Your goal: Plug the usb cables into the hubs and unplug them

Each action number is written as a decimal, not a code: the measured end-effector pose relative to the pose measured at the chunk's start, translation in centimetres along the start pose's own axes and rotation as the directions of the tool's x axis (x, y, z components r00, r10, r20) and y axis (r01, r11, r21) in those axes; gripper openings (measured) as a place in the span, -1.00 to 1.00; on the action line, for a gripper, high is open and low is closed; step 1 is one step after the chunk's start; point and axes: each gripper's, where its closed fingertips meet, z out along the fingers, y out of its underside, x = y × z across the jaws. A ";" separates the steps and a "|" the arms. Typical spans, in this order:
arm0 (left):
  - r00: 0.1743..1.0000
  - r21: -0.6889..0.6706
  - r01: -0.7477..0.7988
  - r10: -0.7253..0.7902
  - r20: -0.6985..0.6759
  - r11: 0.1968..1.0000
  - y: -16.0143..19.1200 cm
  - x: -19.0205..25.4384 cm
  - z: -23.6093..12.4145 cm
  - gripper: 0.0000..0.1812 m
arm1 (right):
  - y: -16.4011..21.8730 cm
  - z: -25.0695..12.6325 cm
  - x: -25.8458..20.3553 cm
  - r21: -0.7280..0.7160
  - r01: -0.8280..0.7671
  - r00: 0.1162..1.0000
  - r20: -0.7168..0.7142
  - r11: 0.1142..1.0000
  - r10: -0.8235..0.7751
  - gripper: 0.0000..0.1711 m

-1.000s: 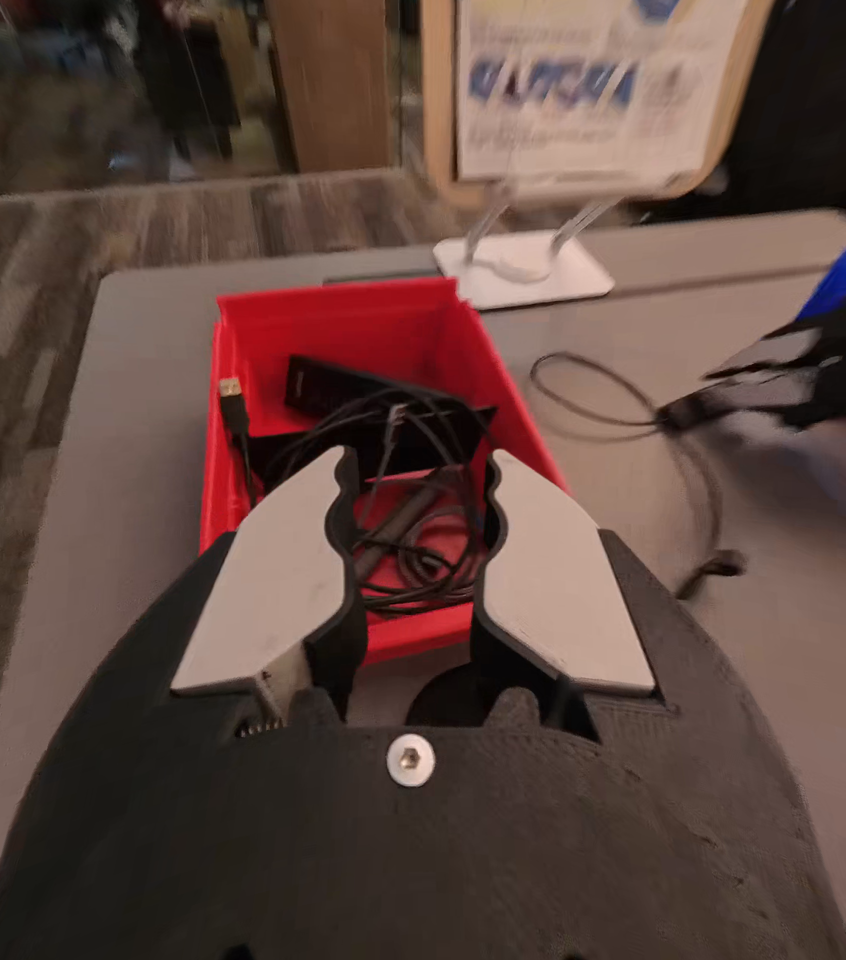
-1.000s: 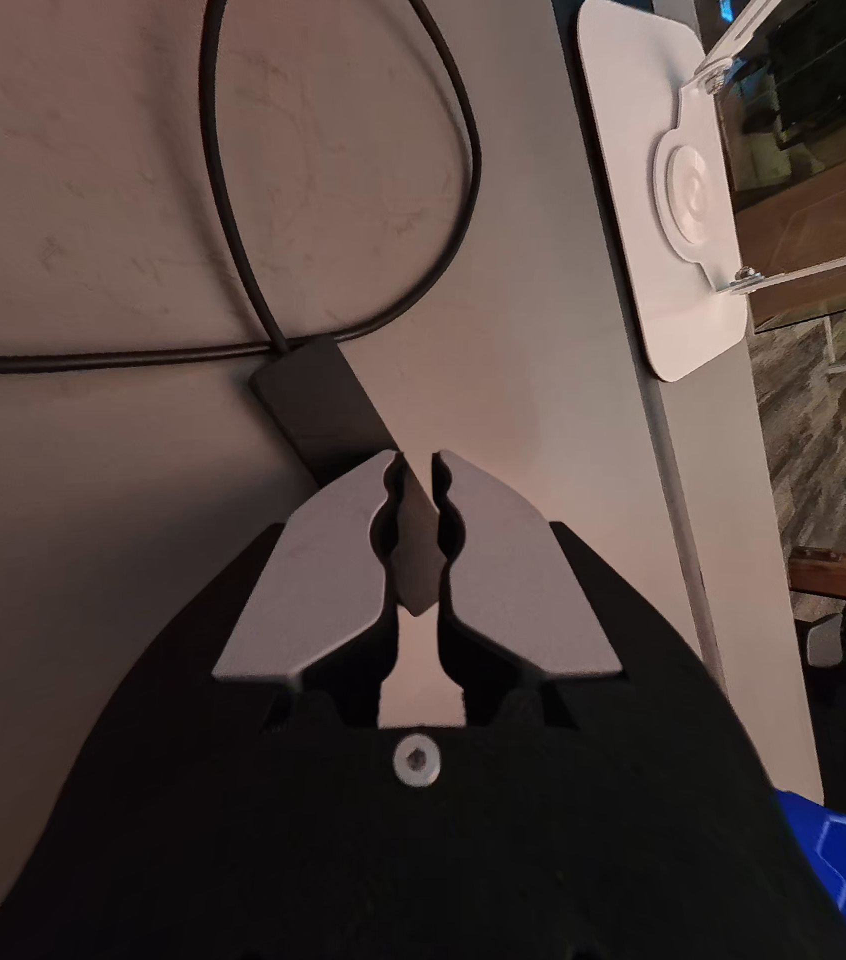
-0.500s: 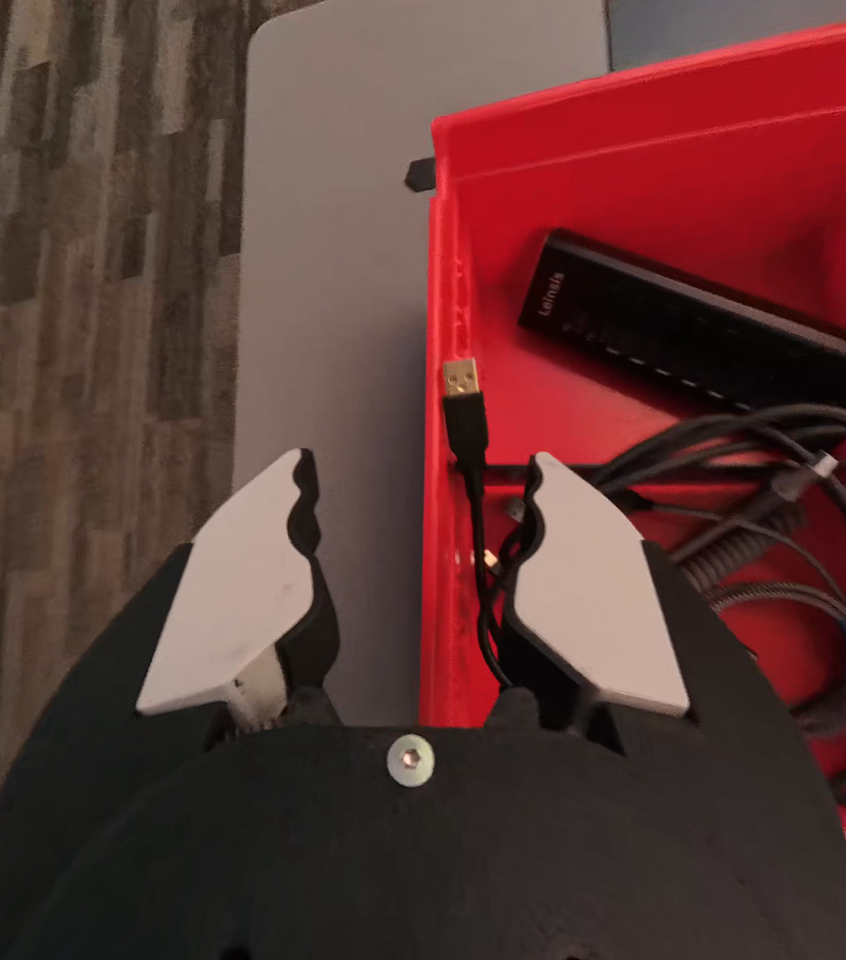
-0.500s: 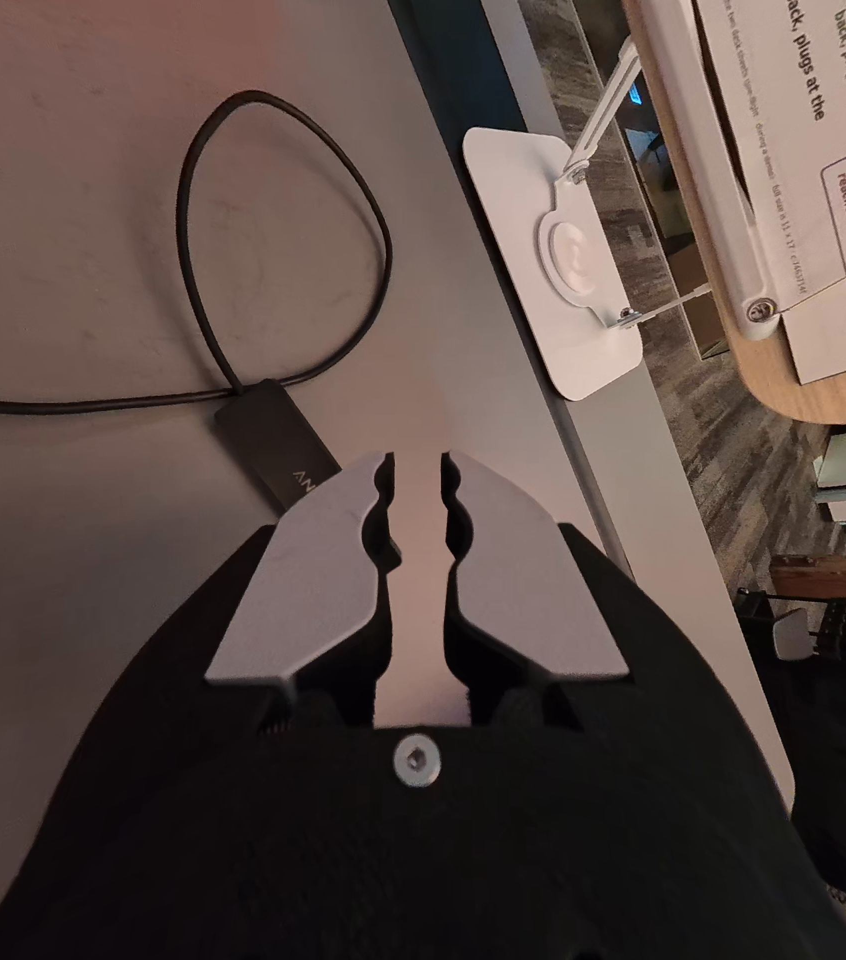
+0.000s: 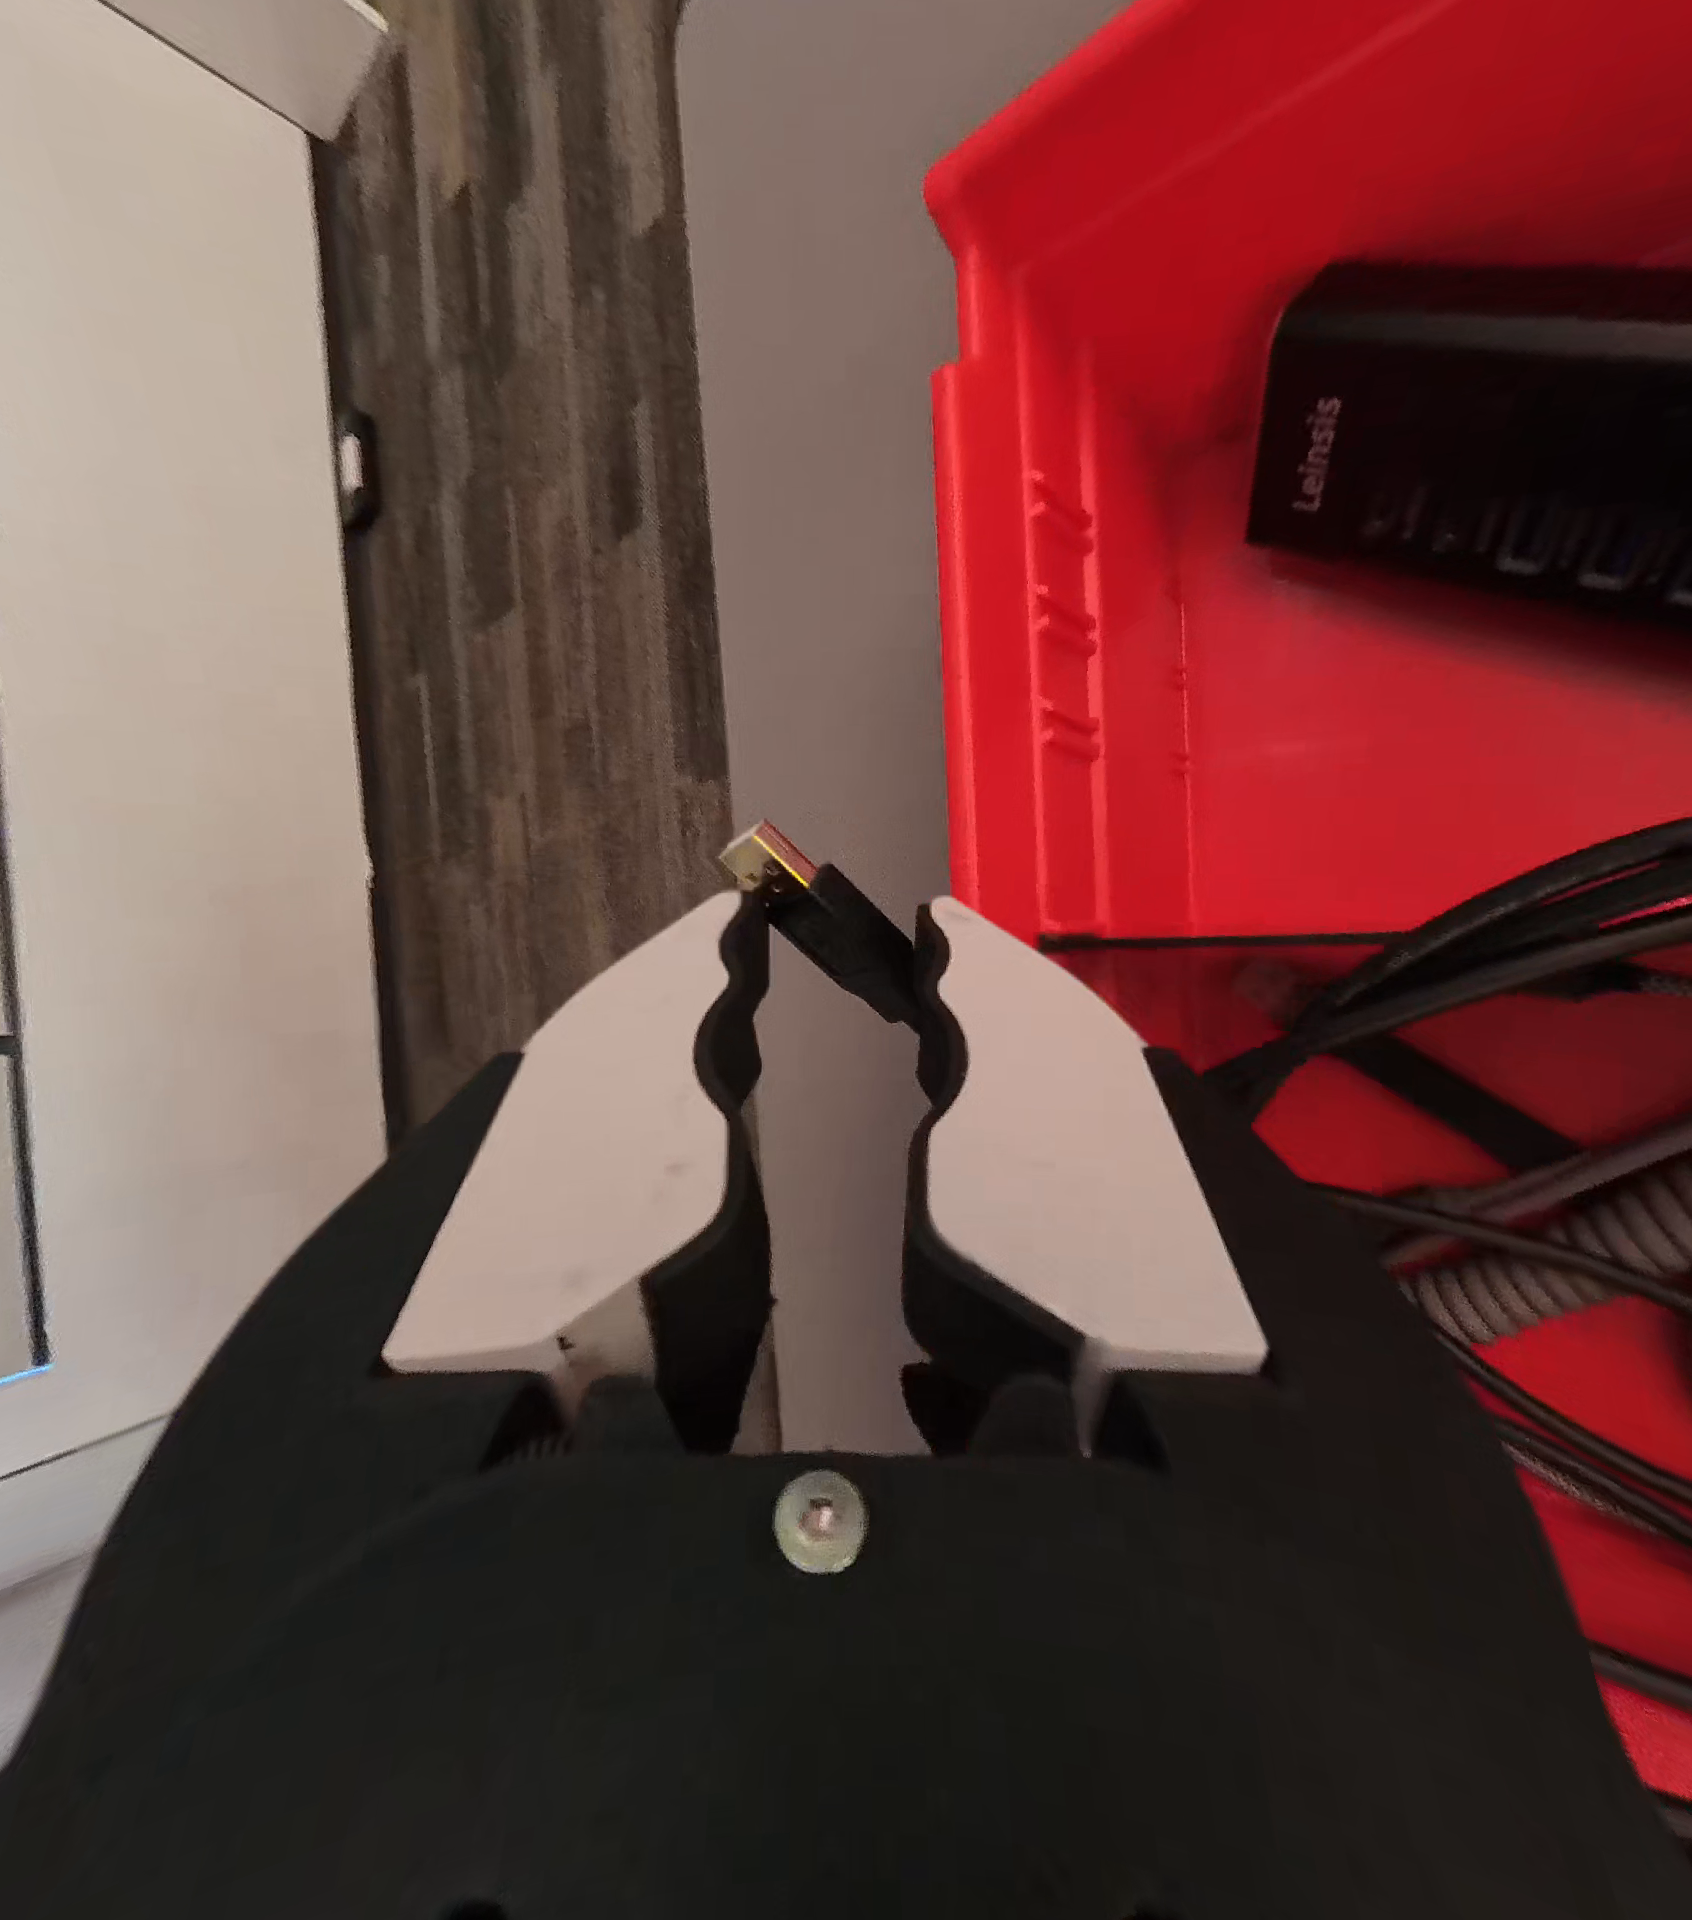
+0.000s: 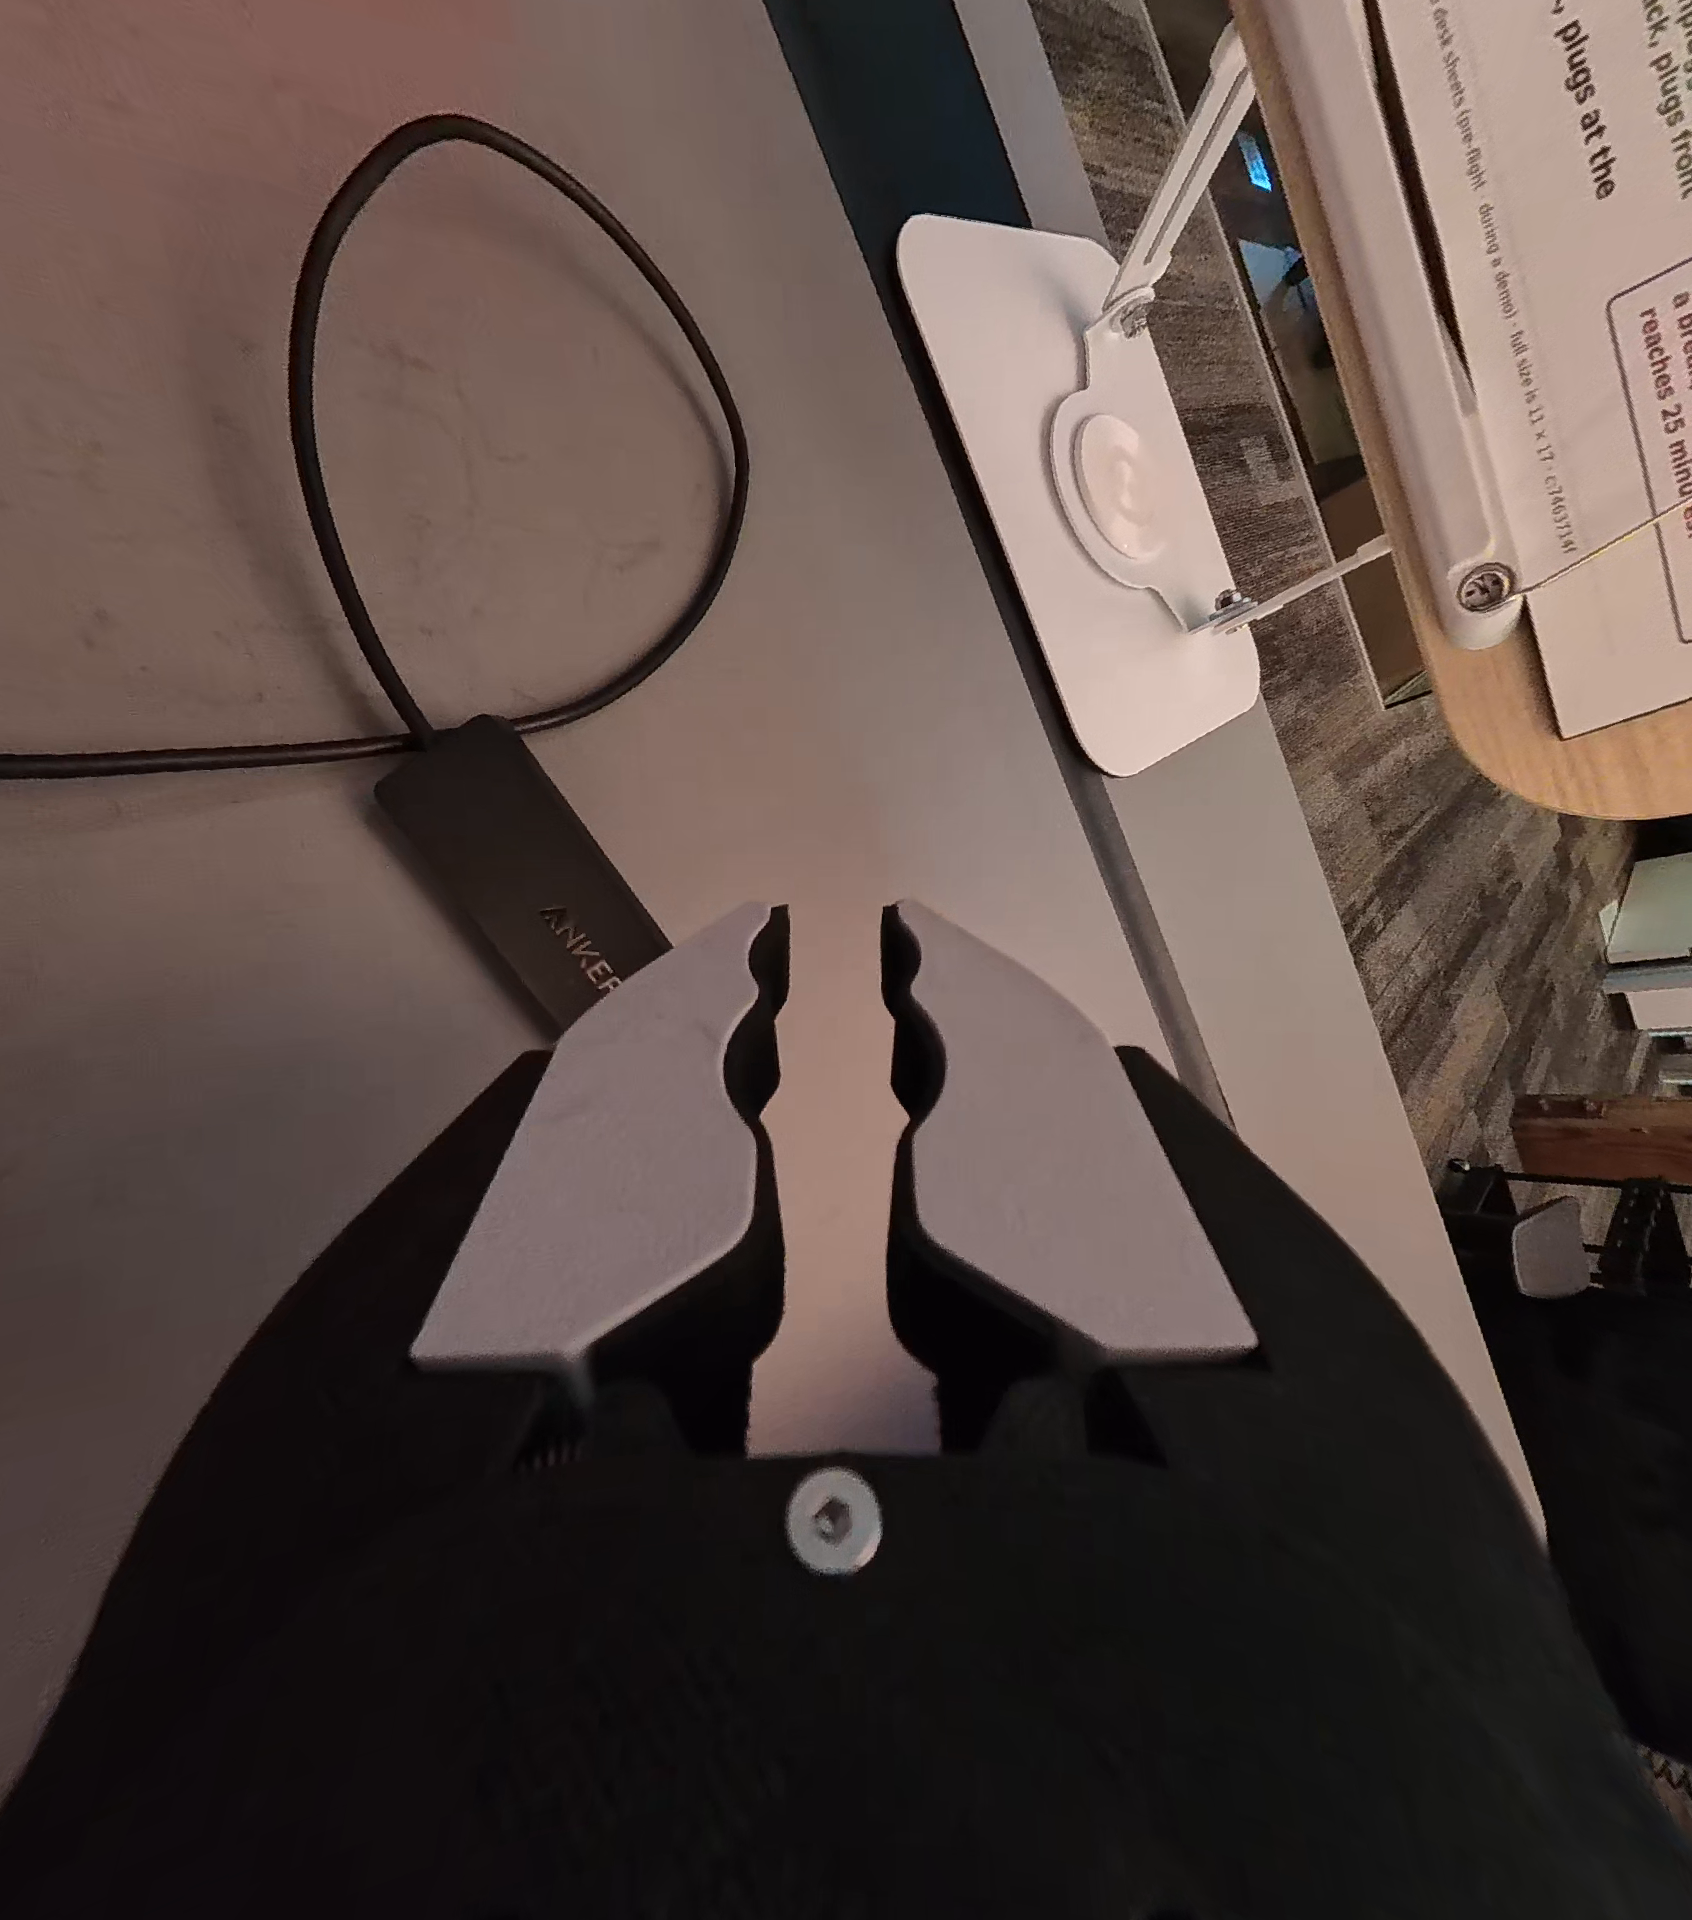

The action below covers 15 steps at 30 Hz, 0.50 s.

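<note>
In the left wrist view my left gripper (image 5: pixel 831 914) is shut on the black USB plug (image 5: pixel 847 940). The plug sits crosswise between the fingertips with its metal end pointing up-left, and its cable is hidden behind the right finger. To the right is the red bin (image 5: pixel 1237 727), which holds a black multi-port hub (image 5: pixel 1507 447) and a tangle of cables (image 5: pixel 1548 1195). In the right wrist view my right gripper (image 6: pixel 829 920) is slightly open and empty. A slim black hub (image 6: pixel 509 862) lies on the table, partly under the left finger, with its cable looped (image 6: pixel 322 312) behind it.
The left gripper is over the left edge of the grey table (image 5: pixel 800 416), with carpet floor (image 5: pixel 509 416) and a white panel (image 5: pixel 146 623) beyond it. A white stand base (image 6: pixel 1029 416) holding a printed sign (image 6: pixel 1600 312) sits at the table's far edge.
My left gripper dropped to the bin's left wall, closed on the USB plug and lifted it out past the wall. My right gripper let go of the slim hub and backed off.
</note>
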 end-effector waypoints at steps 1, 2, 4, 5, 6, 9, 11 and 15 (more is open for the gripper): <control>0.999 -0.020 0.016 -0.017 -0.030 1.000 0.3 0.1 0.0 -0.71 | 0.0 -0.1 0.0 -0.001 0.003 1.000 -0.001 1.000 -0.003 -0.79; 0.997 -0.035 0.031 -0.033 -0.064 0.999 0.5 0.3 0.0 -0.72 | 0.0 -0.1 0.1 0.000 0.006 1.000 -0.002 1.000 -0.006 -0.79; 0.992 -0.042 0.056 -0.061 -0.115 0.998 0.7 0.5 0.0 -0.72 | -0.1 -0.3 0.2 0.007 0.007 1.000 -0.004 1.000 -0.007 -0.79; 0.991 -0.033 0.066 -0.070 -0.118 0.997 0.6 0.3 -0.3 -0.72 | -0.1 -0.4 0.3 0.010 0.006 1.000 -0.006 1.000 -0.006 -0.79; 0.992 -0.005 0.069 -0.069 -0.108 0.998 0.3 -0.1 -0.9 -0.72 | -0.2 -0.6 0.4 0.014 0.005 1.000 -0.010 1.000 -0.005 -0.79; 0.999 0.114 0.036 -0.034 -0.021 0.993 -1.5 -2.1 -3.9 -0.72 | -0.5 -0.9 0.7 0.027 0.009 1.000 -0.020 1.000 -0.008 -0.79; 0.999 0.158 -0.015 0.009 0.040 0.987 -2.7 -3.4 -6.8 -0.73 | -0.7 -1.0 0.7 0.035 0.010 1.000 -0.023 0.999 -0.009 -0.79; 0.980 0.216 -0.124 0.086 0.178 0.969 -5.5 -6.3 -13.6 -0.73 | -1.0 -1.1 0.9 0.040 0.017 0.999 -0.036 0.999 -0.015 -0.79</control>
